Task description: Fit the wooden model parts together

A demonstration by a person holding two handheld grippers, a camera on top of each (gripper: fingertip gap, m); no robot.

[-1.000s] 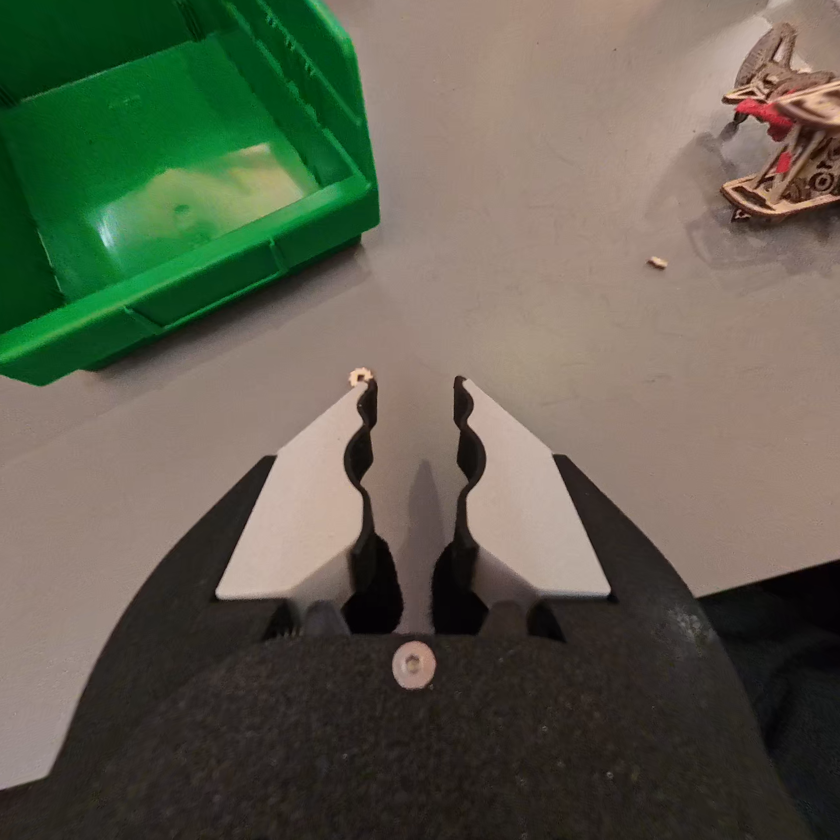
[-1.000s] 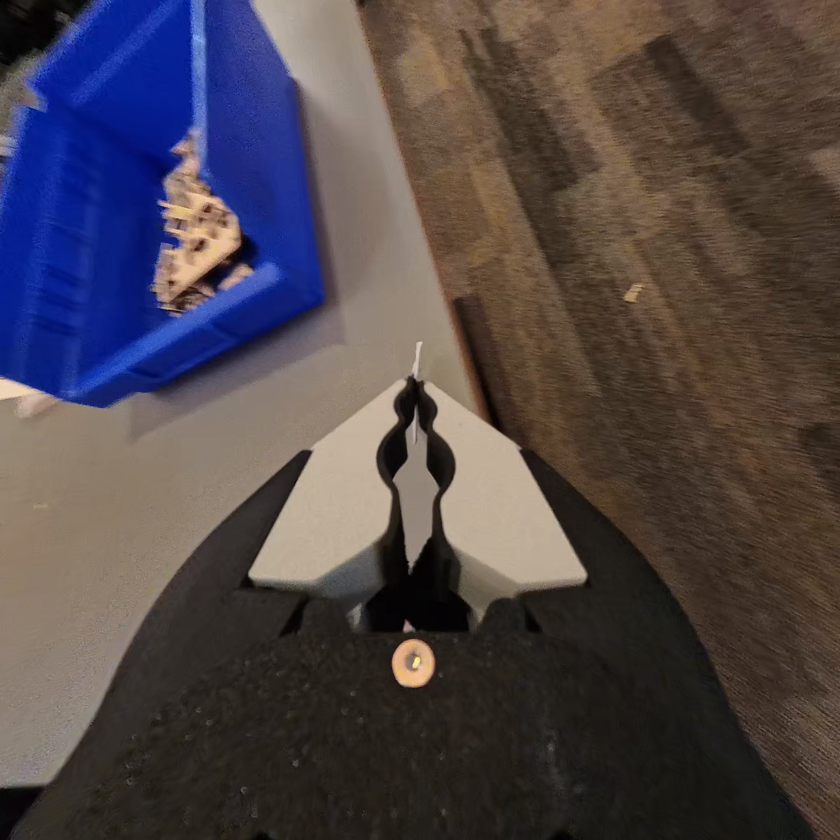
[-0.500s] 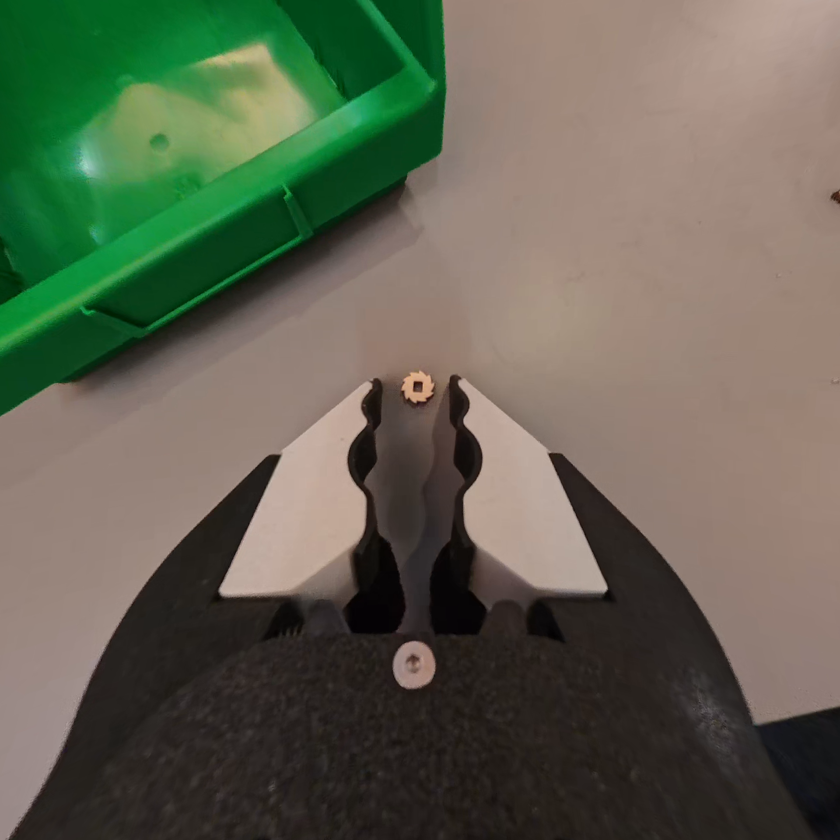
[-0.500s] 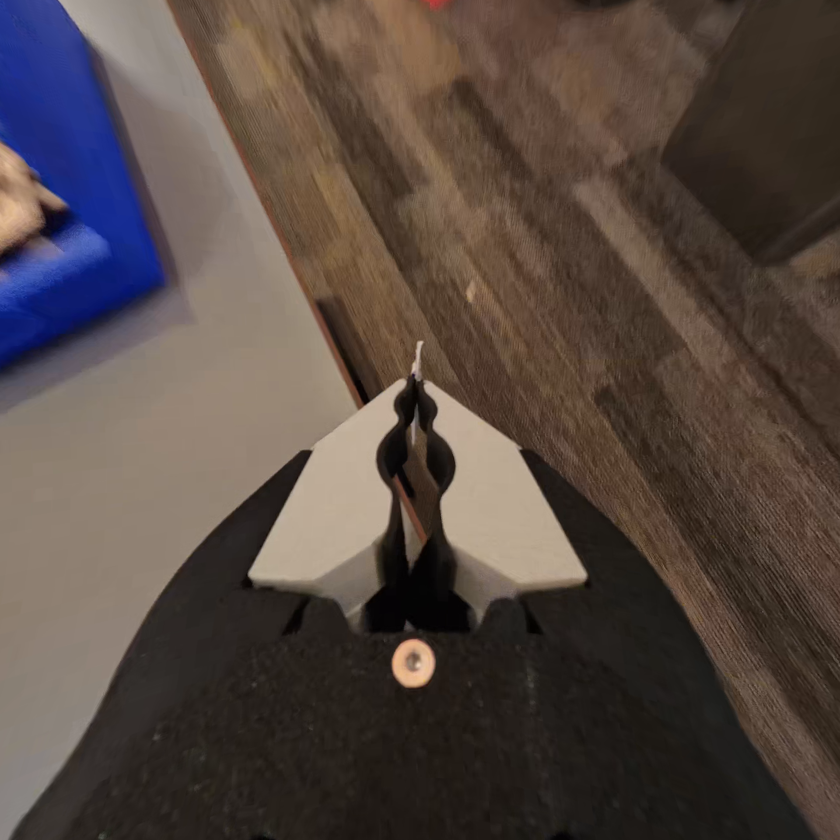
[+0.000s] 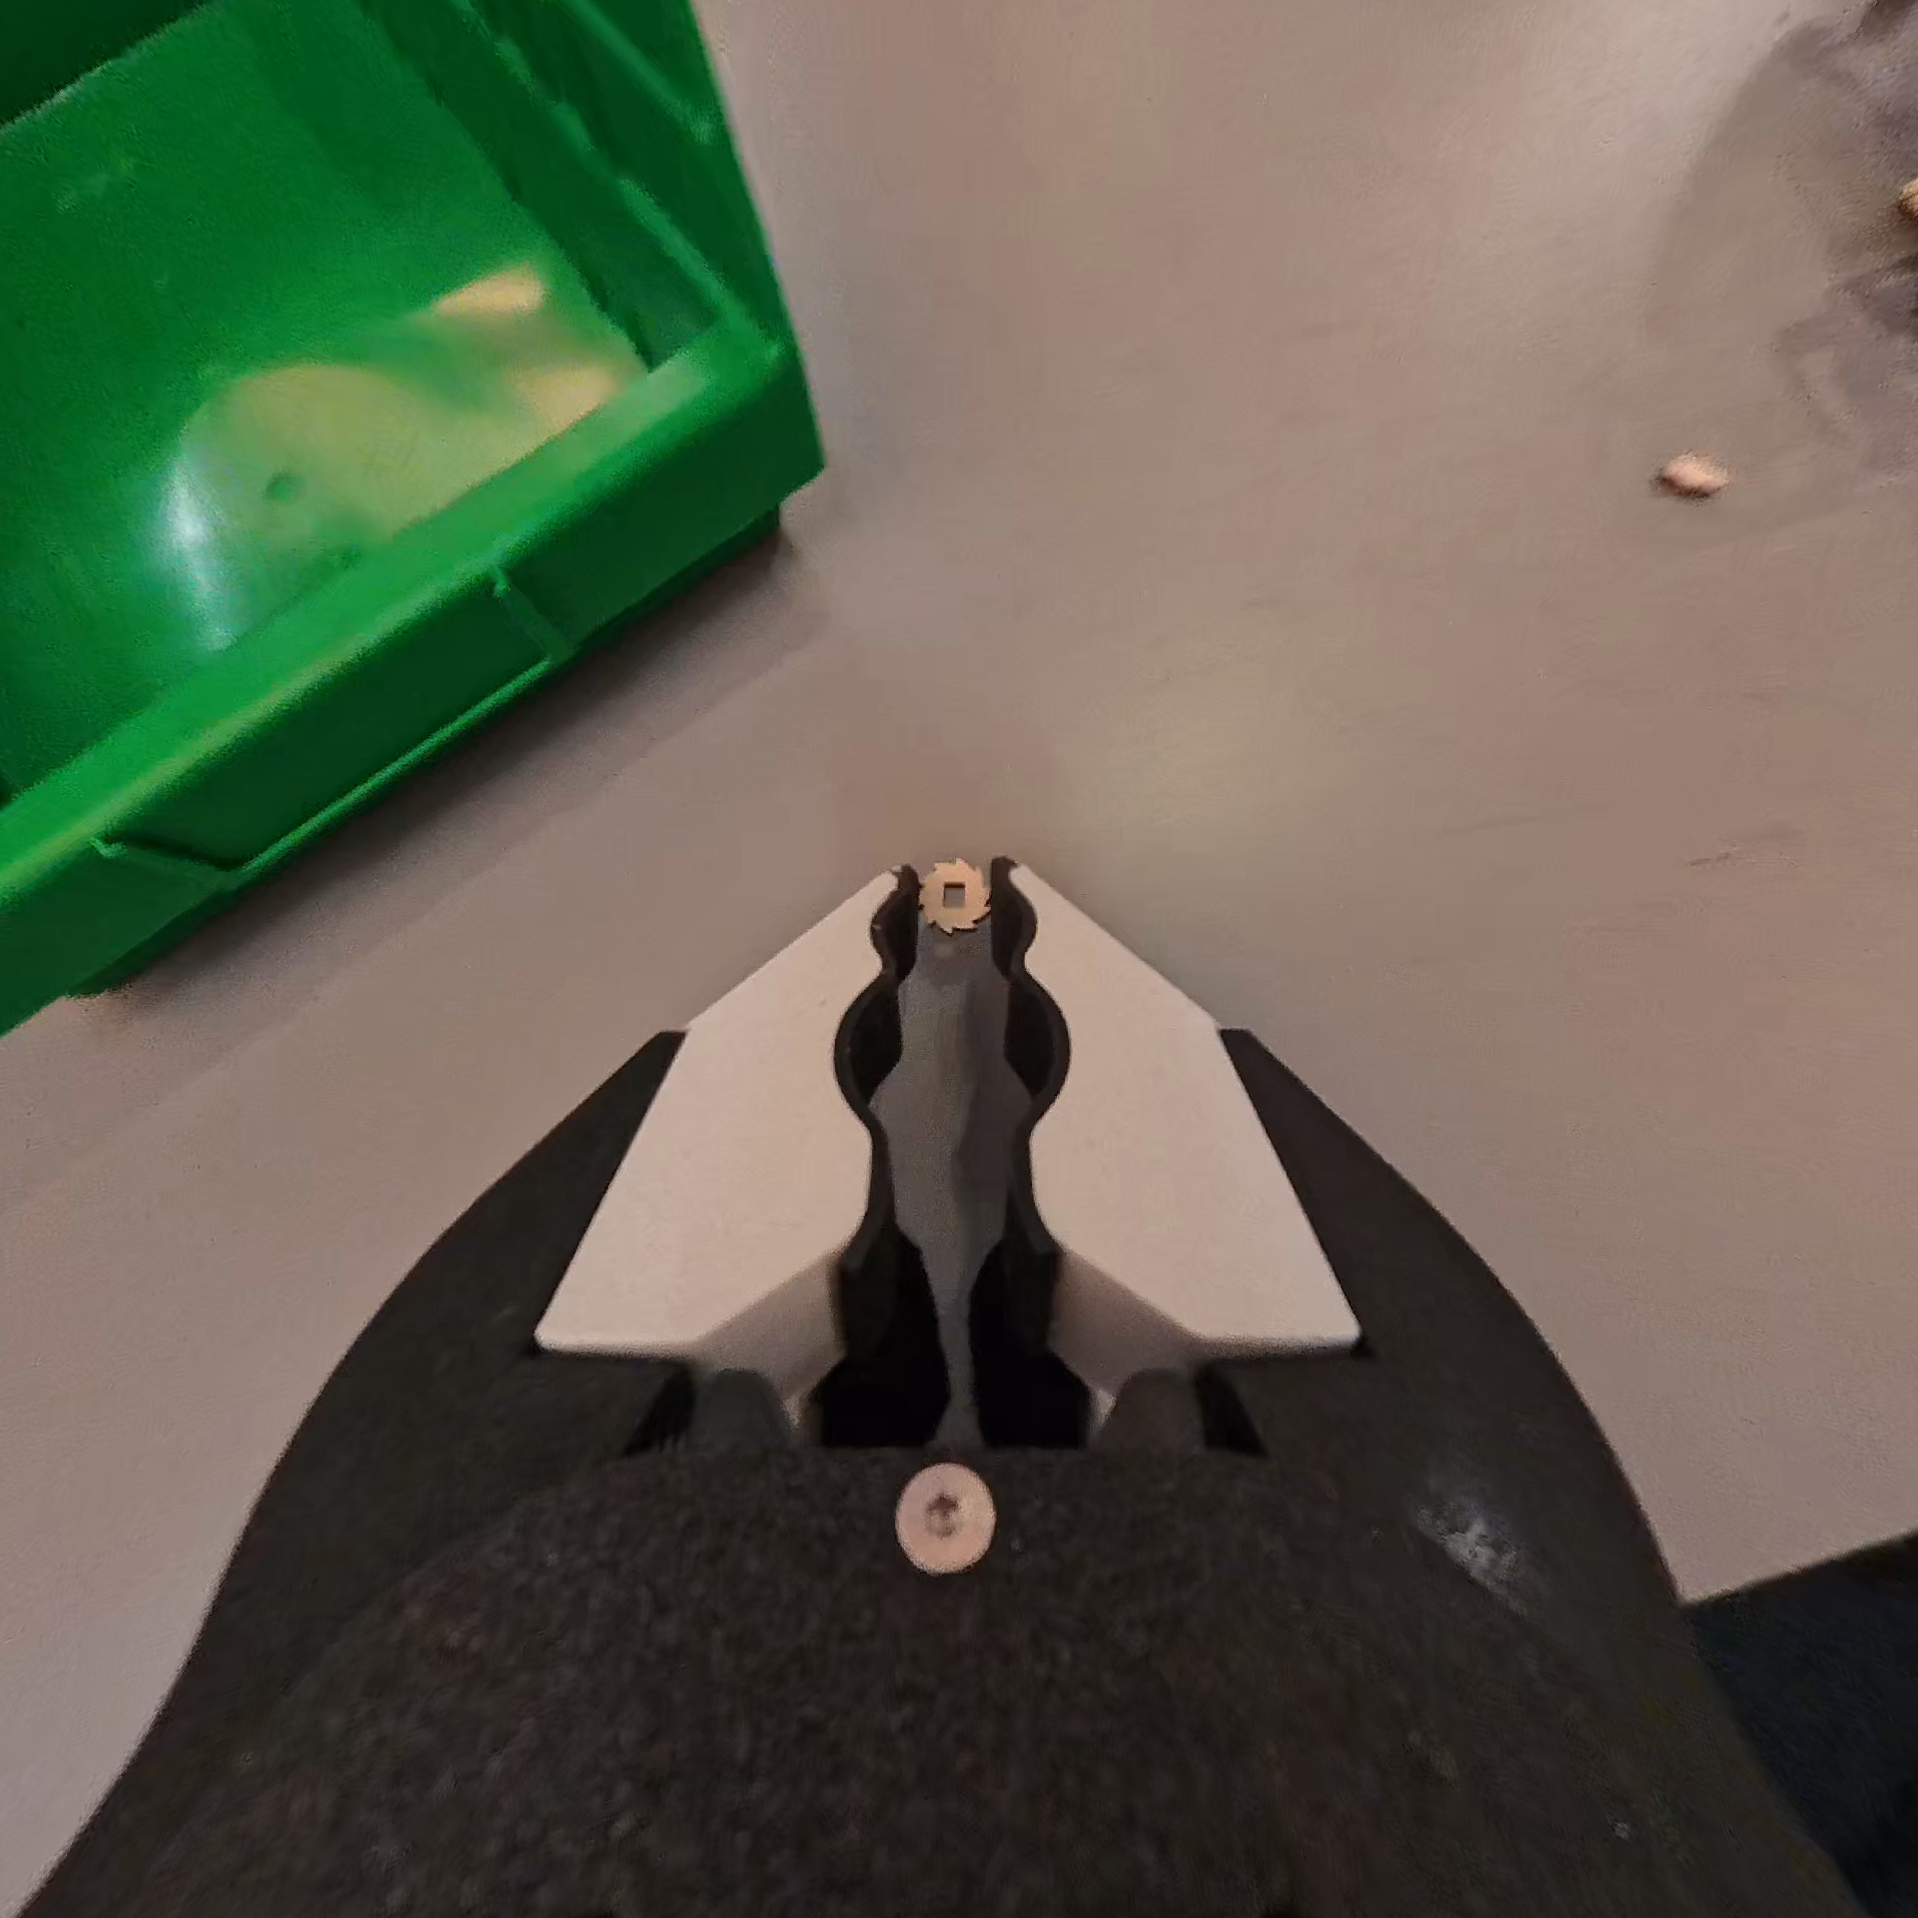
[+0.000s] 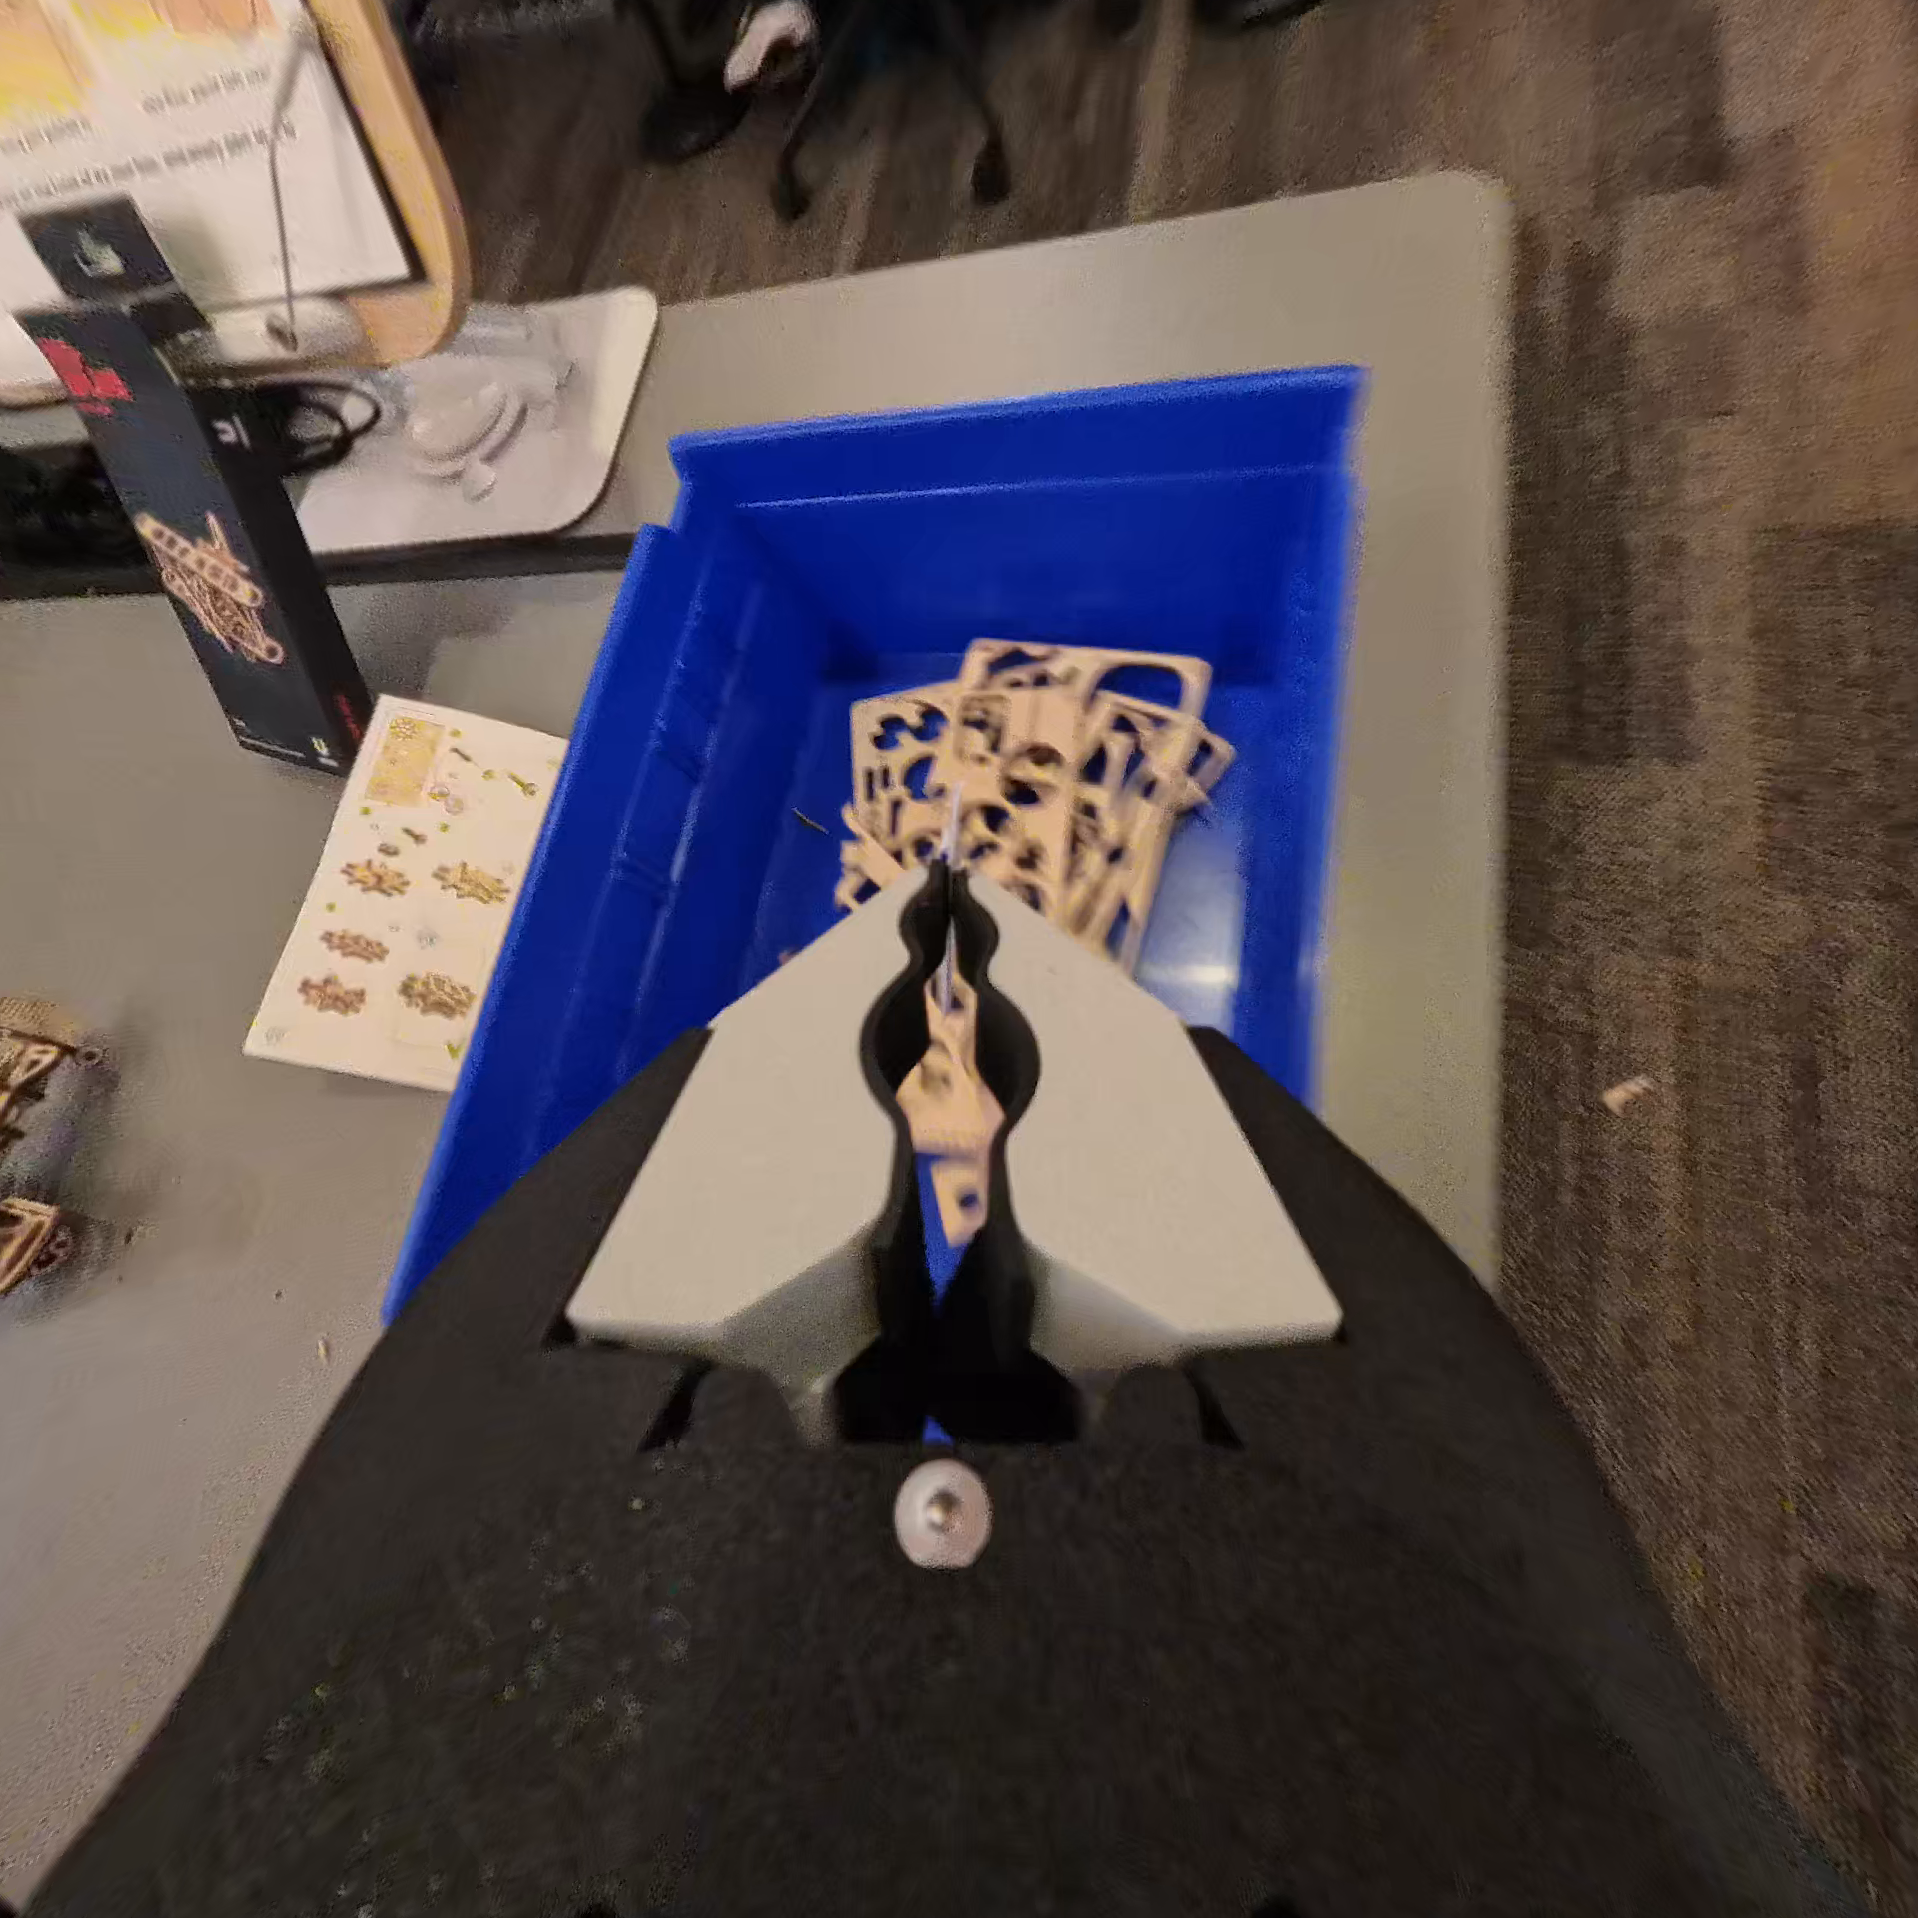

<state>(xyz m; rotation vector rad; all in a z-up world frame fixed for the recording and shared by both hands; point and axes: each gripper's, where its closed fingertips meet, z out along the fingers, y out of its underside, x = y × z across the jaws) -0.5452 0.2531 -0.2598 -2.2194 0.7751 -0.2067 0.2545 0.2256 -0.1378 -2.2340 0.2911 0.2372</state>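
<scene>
Gear (image 5: 957, 899), tiny, toothed, wooden, lay flat on the grey desk (image 5: 1297, 623) between the tips of our left gripper (image 5: 956, 891), narrowed about it; whether it was truly pinched, we could not tell. Our right gripper (image 6: 949, 882), closed on a thin white sliver (image 6: 952, 820), hung over the blue bin (image 6: 664, 830) of wooden sheets (image 6: 1079, 747). We judged the gear light, brittle, best nipped across its rim.

Printed matter is present but not transcribed: lettering on the dark box (image 6: 223, 581) near the desk's (image 6: 156, 1245) far edge, the illustrated instruction sheet (image 6: 410, 893) beside it, and a blurred poster (image 6: 176, 145) beyond.
</scene>
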